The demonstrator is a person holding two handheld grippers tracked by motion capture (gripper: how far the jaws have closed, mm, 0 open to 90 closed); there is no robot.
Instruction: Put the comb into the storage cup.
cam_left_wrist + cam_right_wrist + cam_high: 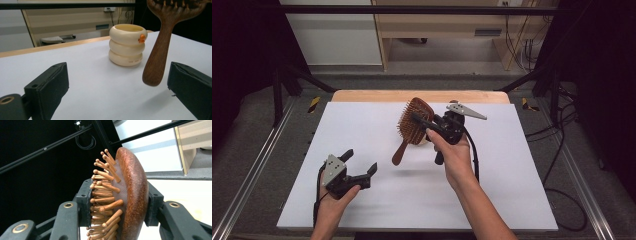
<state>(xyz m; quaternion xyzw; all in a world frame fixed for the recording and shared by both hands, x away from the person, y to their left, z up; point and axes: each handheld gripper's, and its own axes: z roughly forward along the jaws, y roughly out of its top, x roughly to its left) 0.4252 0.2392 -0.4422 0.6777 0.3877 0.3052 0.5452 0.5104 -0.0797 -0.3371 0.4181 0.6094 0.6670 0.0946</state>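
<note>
A brown wooden hairbrush [411,131] with wooden pins hangs above the middle of the white table [412,200], handle pointing down toward me. My right gripper [416,119] is shut on its oval head. In the right gripper view one pad presses the pins and the other the back of the hairbrush [132,195], with the right gripper [119,203] clamped across it. My left gripper [360,160] rests low at the front left, open and empty. In the left gripper view, the left gripper [119,75] faces the hairbrush handle [157,57] and a cream ribbed cup [126,45] standing behind it.
The table's far side has a wooden edge [419,95]. Metal rails [252,175] run along both sides, and black cables [562,165] lie on the floor at the right. A light wooden cabinet [437,30] stands beyond the table.
</note>
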